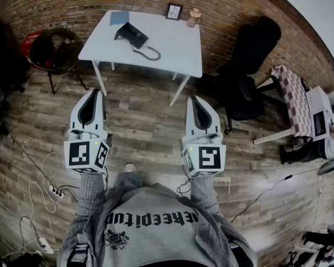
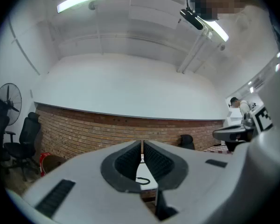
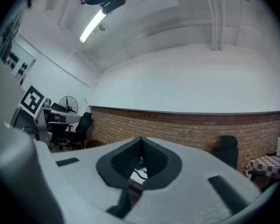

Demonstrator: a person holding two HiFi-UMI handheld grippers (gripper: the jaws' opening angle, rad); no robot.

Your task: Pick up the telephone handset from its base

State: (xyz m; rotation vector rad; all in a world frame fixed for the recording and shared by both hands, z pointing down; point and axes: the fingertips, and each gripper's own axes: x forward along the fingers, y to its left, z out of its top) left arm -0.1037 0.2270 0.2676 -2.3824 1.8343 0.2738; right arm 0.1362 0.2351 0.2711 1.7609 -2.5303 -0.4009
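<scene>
My left gripper [image 1: 94,92] and right gripper [image 1: 196,99] are closed and empty. The telephone handset [image 1: 128,34] on the surface [image 1: 175,40] looks light, rigid and slick; I'd clamp its middle.

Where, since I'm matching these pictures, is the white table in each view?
Head view: white table, top centre, by the brick wall.
Left gripper view: a sliver low centre, behind the jaws.
Right gripper view: a sliver low centre, behind the jaws.
Shared landmark: the brick wall.
</scene>
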